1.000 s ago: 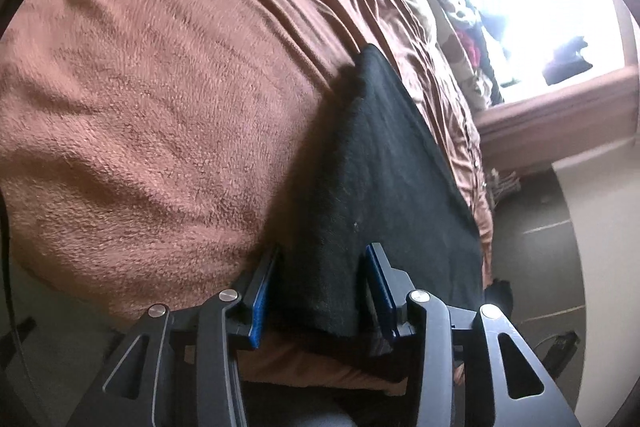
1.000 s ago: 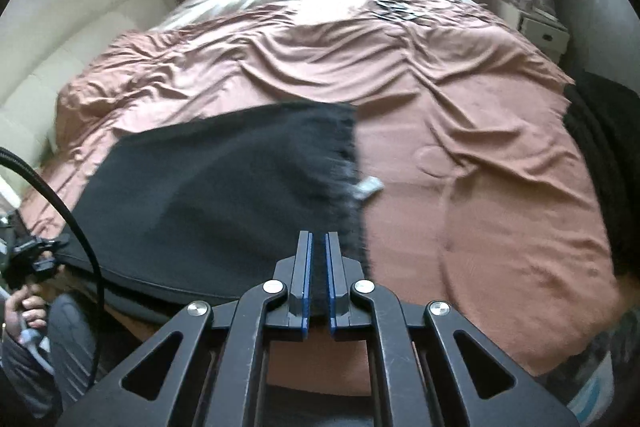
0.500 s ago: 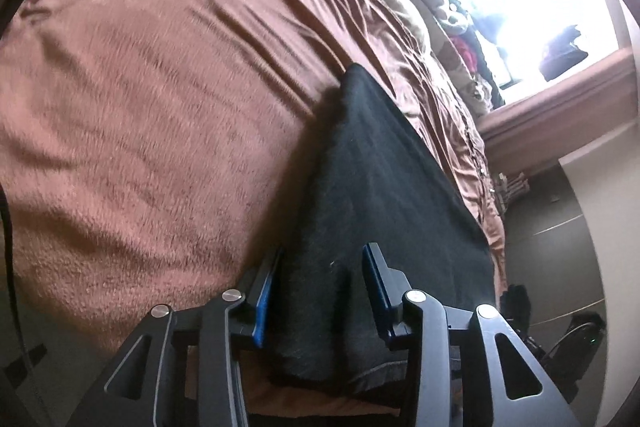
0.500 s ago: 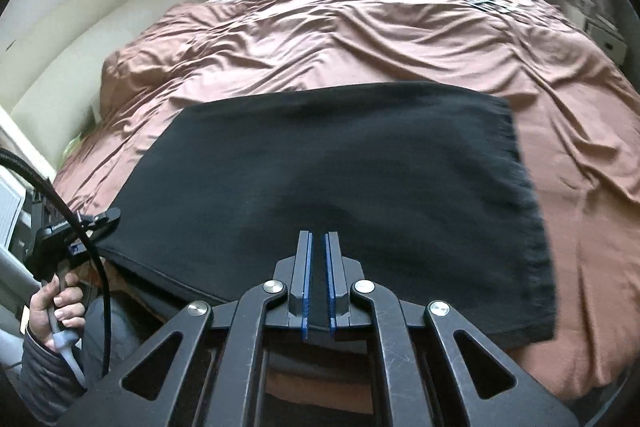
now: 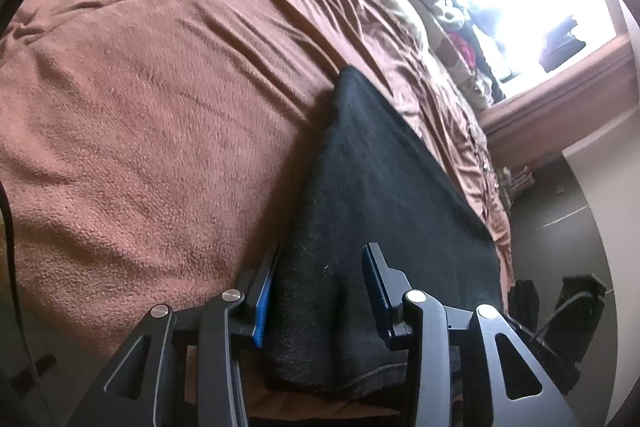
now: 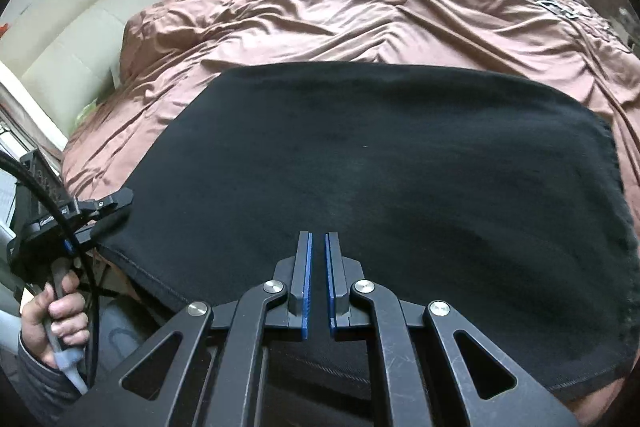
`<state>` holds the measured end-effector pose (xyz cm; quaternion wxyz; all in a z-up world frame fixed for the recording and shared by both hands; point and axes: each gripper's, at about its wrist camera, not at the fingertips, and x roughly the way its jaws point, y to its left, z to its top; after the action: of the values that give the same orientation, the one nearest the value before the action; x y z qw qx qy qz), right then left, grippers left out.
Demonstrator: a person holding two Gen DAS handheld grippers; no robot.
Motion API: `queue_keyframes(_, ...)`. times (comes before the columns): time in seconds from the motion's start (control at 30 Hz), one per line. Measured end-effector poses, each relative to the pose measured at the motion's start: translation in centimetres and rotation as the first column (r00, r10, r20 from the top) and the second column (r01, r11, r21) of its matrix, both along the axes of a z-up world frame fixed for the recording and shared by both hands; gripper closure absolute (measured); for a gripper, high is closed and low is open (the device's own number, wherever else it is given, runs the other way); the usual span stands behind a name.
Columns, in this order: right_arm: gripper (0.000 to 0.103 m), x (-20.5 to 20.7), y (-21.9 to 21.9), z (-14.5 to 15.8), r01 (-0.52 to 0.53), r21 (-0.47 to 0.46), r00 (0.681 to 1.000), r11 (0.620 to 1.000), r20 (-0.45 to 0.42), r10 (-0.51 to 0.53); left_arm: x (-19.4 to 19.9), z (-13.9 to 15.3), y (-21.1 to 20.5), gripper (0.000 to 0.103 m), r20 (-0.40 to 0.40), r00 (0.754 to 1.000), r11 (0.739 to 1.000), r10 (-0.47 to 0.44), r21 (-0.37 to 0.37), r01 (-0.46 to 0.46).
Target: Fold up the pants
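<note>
Pants [image 6: 400,187] now lying folded and flat on the bed [image 6: 360,7], right edge swept across from where it lay a second ago. Right gripper [image 6: 316,283] pressed together, empty, over the near hem. Left gripper [image 5: 320,291] half spread around the left corner (contact unclear). Likely next: another fold.

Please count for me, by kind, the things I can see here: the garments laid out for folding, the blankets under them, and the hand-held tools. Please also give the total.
Black pants, folded flat: 1
Brown blanket on the bed: 1
Hand-held tools: 2 (left tool, right tool)
Total: 4
</note>
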<state>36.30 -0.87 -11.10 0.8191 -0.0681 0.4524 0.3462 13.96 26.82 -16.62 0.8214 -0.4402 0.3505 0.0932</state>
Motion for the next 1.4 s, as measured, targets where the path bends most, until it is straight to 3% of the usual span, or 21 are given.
queue_keyframes(0.1, 0.1, 0.9, 1.2, -0.6, 0.023, -0.03, 1.0, 0.999, -0.005, -0.024, 0.2, 0.1, -0.2, 0.061, -0.015, 1.0, 1.0, -0.011, 0.013, 0.011)
queue_keyframes(0.4, 0.1, 0.8, 3.2, -2.3, 0.017, -0.09, 0.999, 0.996, -0.037, -0.021, -0.1, 0.3, 0.0, 0.062, 0.035, 0.999, 0.999, -0.042, -0.017, 0.042)
queue_keyframes(0.6, 0.102, -0.2, 3.0, -2.5, -0.008, -0.114, 0.997, 0.993, -0.078, -0.001, -0.5, 0.4, 0.2, 0.079, 0.031, 0.998, 0.999, -0.049, -0.021, 0.049)
queue_keyframes(0.93, 0.103, -1.8, 2.0, -2.1, -0.051, -0.126, 0.991, 0.991, -0.133, 0.034, -0.7, -0.6, 0.5, 0.077, -0.022, 0.999, 0.997, -0.038, -0.07, 0.037)
queue_keyframes(1.07, 0.103, -0.7, 2.1, -1.1, -0.01, -0.121, 0.997, 0.993, -0.082, 0.0, -0.6, -1.0, 0.6, 0.077, -0.036, 0.999, 0.996, -0.029, -0.09, 0.026)
queue_keyframes(1.23, 0.103, 2.2, 3.5, -1.0, 0.023, -0.114, 0.996, 0.993, -0.08, -0.032, -0.5, -1.4, 0.8, 0.076, -0.04, 0.999, 0.992, -0.014, -0.124, 0.009)
queue_keyframes(1.4, 0.103, 5.1, 5.1, -1.8, 0.06, -0.119, 0.995, 0.991, -0.078, -0.07, -0.7, -2.1, 1.3, 0.076, -0.066, 0.997, 0.972, 0.046, -0.227, -0.06)
